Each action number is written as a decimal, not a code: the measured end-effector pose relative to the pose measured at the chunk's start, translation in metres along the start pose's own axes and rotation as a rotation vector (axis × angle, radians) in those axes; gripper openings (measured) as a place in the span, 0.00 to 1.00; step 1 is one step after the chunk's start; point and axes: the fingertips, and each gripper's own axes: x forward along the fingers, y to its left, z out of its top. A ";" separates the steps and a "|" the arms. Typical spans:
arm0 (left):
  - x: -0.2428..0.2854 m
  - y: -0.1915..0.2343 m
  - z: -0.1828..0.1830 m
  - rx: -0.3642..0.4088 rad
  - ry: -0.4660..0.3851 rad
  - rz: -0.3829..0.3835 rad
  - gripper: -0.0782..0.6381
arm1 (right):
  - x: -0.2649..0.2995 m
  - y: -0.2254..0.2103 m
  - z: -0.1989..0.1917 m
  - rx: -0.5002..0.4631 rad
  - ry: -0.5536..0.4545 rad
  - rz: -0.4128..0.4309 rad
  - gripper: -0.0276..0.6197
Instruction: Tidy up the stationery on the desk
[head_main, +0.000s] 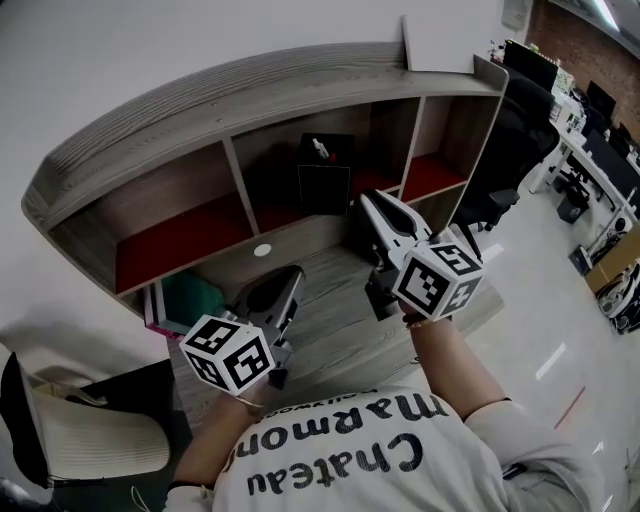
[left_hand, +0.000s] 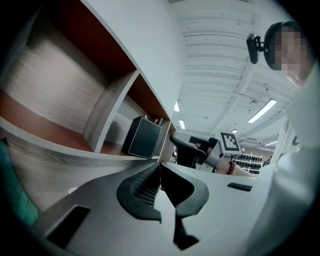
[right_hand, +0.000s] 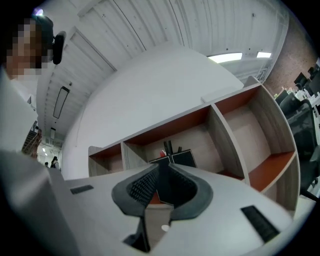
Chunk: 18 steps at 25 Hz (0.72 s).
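A black box-shaped pen holder with a few pens sticking out stands in the middle compartment of the wooden desk hutch. The right gripper view shows this pen holder straight beyond my right gripper, whose jaws stand a narrow gap apart with nothing between them. In the head view my right gripper hovers just right of the holder. My left gripper is low over the desk, shut and empty. The pen holder lies ahead of it.
A teal object sits at the desk's left under the hutch. A white round cable cap lies near the back of the desk. A black office chair stands to the right and a pale chair at lower left.
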 end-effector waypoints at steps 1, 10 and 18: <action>0.002 -0.003 0.000 -0.001 -0.006 0.002 0.13 | -0.004 -0.001 -0.005 0.000 0.021 0.001 0.12; 0.008 -0.036 -0.012 0.020 -0.046 0.133 0.13 | -0.046 -0.004 -0.037 -0.036 0.171 0.025 0.07; -0.006 -0.075 -0.032 0.061 -0.098 0.302 0.13 | -0.092 0.013 -0.052 -0.086 0.237 0.103 0.07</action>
